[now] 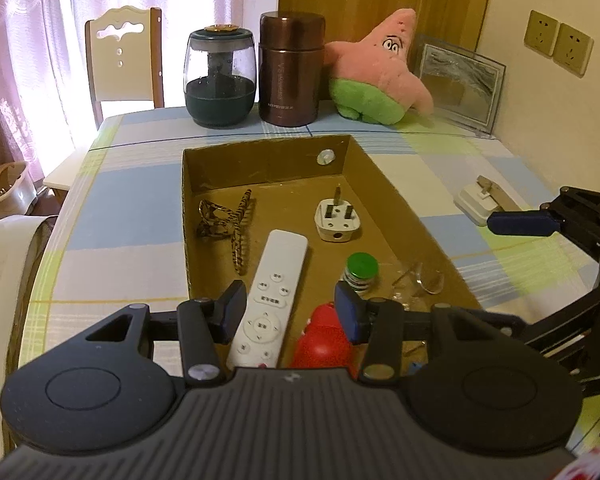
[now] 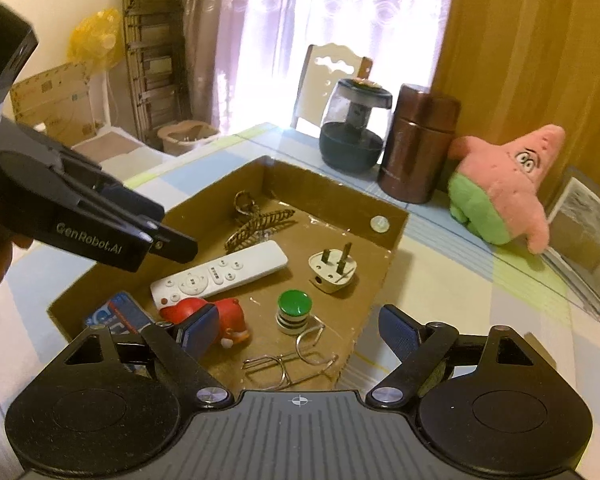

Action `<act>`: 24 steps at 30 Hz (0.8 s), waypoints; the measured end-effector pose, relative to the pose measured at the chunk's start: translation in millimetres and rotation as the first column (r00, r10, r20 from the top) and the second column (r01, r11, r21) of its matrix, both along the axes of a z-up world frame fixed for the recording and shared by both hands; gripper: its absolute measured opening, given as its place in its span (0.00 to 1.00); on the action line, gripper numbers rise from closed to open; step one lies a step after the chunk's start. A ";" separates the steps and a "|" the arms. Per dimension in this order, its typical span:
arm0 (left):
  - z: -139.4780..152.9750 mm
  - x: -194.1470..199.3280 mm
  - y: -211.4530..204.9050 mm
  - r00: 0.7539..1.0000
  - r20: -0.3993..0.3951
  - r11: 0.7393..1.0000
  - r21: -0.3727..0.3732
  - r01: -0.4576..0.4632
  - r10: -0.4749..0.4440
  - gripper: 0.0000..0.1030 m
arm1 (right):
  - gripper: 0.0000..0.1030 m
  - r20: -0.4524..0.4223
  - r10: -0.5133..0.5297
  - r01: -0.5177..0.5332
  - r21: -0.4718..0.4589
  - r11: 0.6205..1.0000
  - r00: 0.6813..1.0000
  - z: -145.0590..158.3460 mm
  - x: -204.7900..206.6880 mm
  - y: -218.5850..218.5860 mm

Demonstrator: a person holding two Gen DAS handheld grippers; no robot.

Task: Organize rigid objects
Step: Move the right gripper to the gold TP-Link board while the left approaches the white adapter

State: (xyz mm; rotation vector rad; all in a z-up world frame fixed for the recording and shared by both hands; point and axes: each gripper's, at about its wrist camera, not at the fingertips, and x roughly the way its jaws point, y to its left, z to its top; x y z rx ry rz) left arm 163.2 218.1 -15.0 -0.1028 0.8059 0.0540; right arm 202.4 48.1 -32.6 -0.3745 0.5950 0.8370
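Cardboard box (image 2: pixel 396 216) sits mid-tabletop (image 1: pixel 100 216), open top. Inside, left to right in the right wrist view: blue card (image 2: pixel 118 312) at the near-left corner, white remote (image 2: pixel 220 274), red toy (image 2: pixel 216 314), patterned hair clip (image 2: pixel 256 222) toward the far wall, green-capped bottle (image 2: pixel 294 310), wire puzzle (image 2: pixel 296 360) at the near edge, white plug (image 2: pixel 334 270) with pins up. Left gripper (image 1: pixel 290 308) hovers over the remote's near end, jaws partly apart, nothing gripped. Right gripper (image 2: pixel 300 334) over the box's near edge, jaws wide, released, nothing between them. White adapter (image 1: pixel 478 200) lies outside on the tabletop's right side.
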 end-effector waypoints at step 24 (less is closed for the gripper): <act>52.7 -57.3 -105.6 0.995 0.047 0.996 0.020 0.088 -0.089 0.63 | 0.82 -0.037 -0.246 0.249 0.109 0.962 0.968 60.0 -70.1 -130.0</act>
